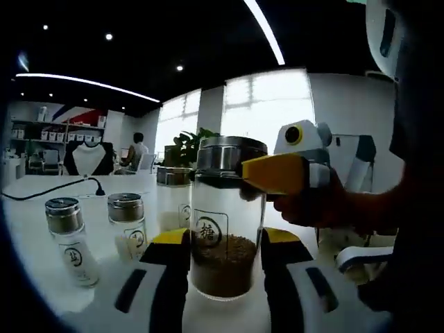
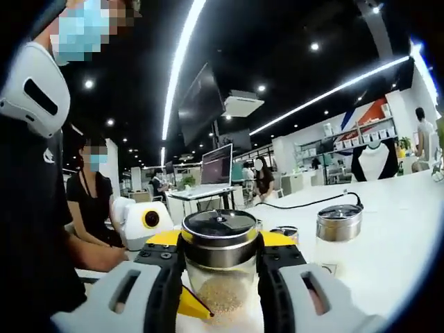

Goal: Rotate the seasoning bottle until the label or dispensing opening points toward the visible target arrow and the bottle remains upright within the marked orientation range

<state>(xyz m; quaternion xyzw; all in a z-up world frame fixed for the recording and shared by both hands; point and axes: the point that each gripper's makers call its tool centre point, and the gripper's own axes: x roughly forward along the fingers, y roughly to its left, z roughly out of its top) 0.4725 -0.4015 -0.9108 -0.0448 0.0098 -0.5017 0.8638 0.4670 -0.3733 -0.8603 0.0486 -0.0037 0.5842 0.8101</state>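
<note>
Left gripper view: I see the seasoning bottle (image 1: pixel 225 222) standing upright on the white surface (image 1: pixel 41 257), directly between the jaws of my left hand-held gripper (image 1: pixel 225 260). Both black jaws sit against the glass at the lower body, where the brown granules lie, so I read the left one as closed on the bottle. A round printed label faces this camera. The metal lid is gripped from the right side of the view by the yellow-tipped right hand-held gripper (image 1: pixel 267 173), with a person's hand (image 1: pixel 312 205) behind it.

Other items in the left gripper view: two small shaker jars (image 1: pixel 69 239) with metal caps to the left of the bottle, apart from it; another jar (image 1: pixel 173 198) just behind it; a black cable (image 1: pixel 55 187) across the far surface; a green plant (image 1: pixel 187 146) near the windows.

Right gripper view: the right hand-held gripper (image 2: pixel 220 267) has its jaws pressed on either side of the bottle's metal collar, just under the lid (image 2: pixel 219 225). Granules show through the glass below. A yellow tip of the left hand-held gripper appears low beside the bottle. A metal-capped jar (image 2: pixel 338 225) stands to the right, apart. I cannot make out any target arrow.
</note>
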